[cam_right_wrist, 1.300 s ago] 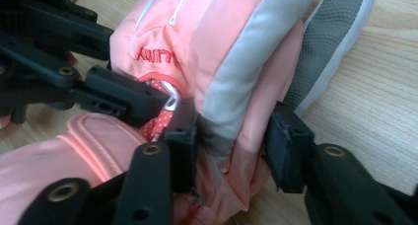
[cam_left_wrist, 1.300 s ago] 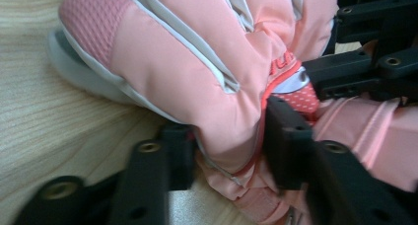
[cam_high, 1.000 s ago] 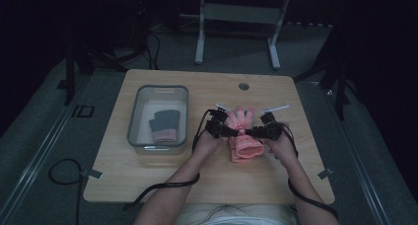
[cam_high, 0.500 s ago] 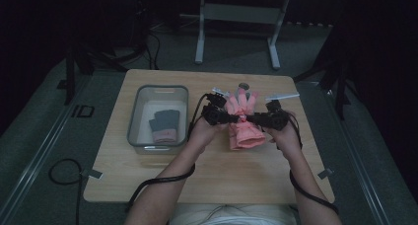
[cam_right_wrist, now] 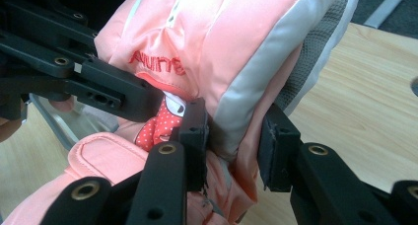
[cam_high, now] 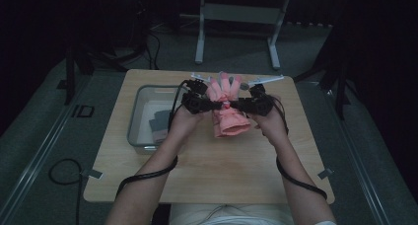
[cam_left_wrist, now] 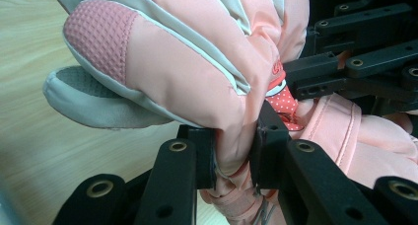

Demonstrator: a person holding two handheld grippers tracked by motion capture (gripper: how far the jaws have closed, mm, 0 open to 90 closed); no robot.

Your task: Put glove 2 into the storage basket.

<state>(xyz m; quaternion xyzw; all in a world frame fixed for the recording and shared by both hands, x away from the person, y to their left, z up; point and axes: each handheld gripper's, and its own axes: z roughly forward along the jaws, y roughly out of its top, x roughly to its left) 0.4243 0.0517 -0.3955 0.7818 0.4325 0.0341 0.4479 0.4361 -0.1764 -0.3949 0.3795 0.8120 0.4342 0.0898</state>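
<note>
A pink ski glove (cam_high: 227, 117) with grey trim hangs above the middle of the wooden table (cam_high: 207, 175), fingers pointing away from me, cuff toward me. My left gripper (cam_high: 215, 105) pinches its left side and my right gripper (cam_high: 236, 105) pinches its right side, at about the wrist. In the left gripper view the jaws (cam_left_wrist: 234, 141) squeeze a fold of the glove (cam_left_wrist: 187, 62), with the other gripper just beyond it. In the right gripper view the jaws (cam_right_wrist: 231, 131) clamp a thicker bunch of the glove (cam_right_wrist: 231, 42) beside a red dotted patch (cam_right_wrist: 153, 129).
A clear plastic bin (cam_high: 137, 111) stands on the table's left half, with dark and pink folded items (cam_high: 158, 122) inside. Cables trail from both grippers off the near edge. Bare wood lies in front of and to the right of the glove. A metal stand (cam_high: 236, 13) is beyond the table.
Both hands have risen and moved toward the far edge, carrying the glove between them. The glove has come up off the table and now hangs from the two grippers.
</note>
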